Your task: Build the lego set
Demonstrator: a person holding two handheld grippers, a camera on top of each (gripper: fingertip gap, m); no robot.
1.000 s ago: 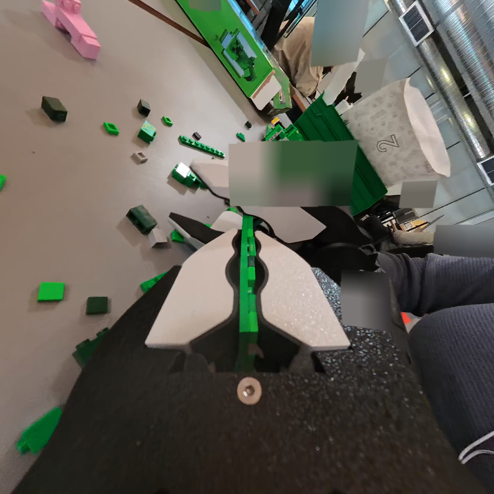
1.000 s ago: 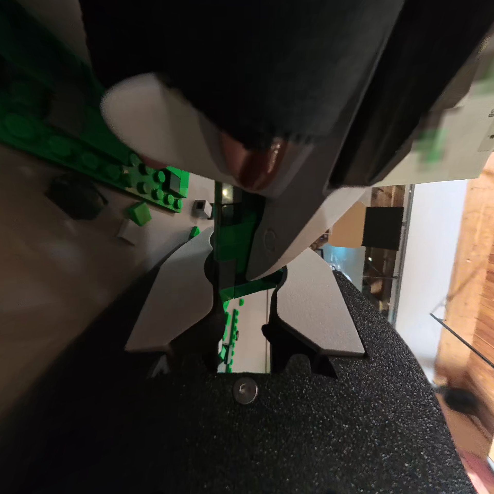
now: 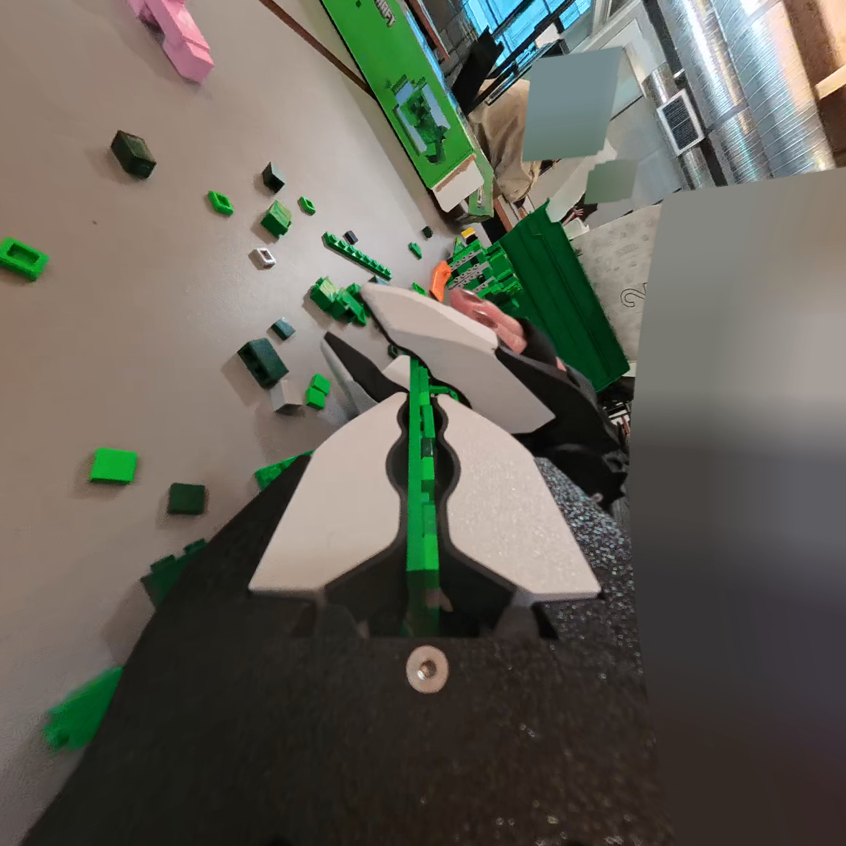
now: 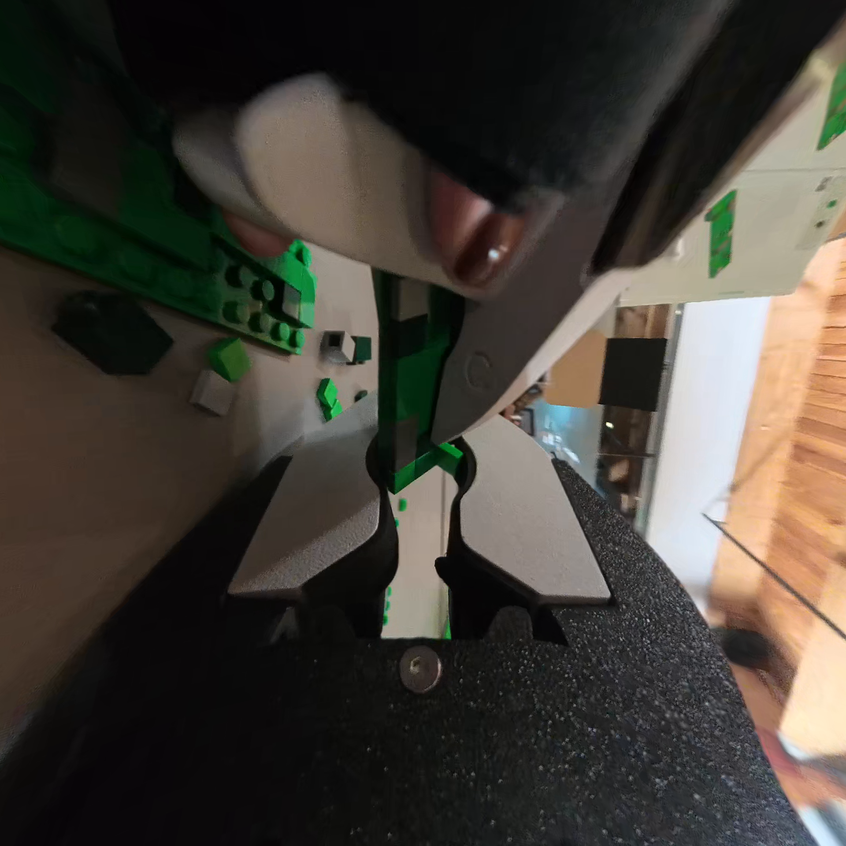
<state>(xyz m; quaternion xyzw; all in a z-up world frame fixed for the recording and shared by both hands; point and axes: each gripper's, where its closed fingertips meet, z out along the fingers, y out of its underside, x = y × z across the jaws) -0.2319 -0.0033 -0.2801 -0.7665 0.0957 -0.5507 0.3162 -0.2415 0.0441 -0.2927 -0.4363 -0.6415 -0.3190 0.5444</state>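
A flat green Lego assembly (image 3: 422,480) of plates and tiles stands edge-on between the fingers of my left gripper (image 3: 419,405), which is shut on it. In the right wrist view the same assembly (image 4: 405,380) shows its face, and its lower end sits between the tips of my right gripper (image 4: 421,458). The jaws there stand a plate-width apart and touch it on both sides. The right gripper's white finger (image 3: 439,338) crosses the assembly's far end in the left wrist view. A left gripper finger (image 4: 480,371) overlaps it in the right wrist view.
Several loose green, dark green and grey bricks lie on the grey table (image 3: 137,343), with a long green studded plate (image 3: 357,256). A pink build (image 3: 183,41), a green box (image 3: 412,91) and a green bin (image 3: 558,293) stand farther off. A wide studded plate (image 4: 137,256) lies at the left. The left gripper's tips are roughly 5 cm from the right gripper's.
Both grippers keep their hold on the assembly. The right gripper has tilted upward in the left wrist view, and the hand behind it now shows. The views have shifted slightly.
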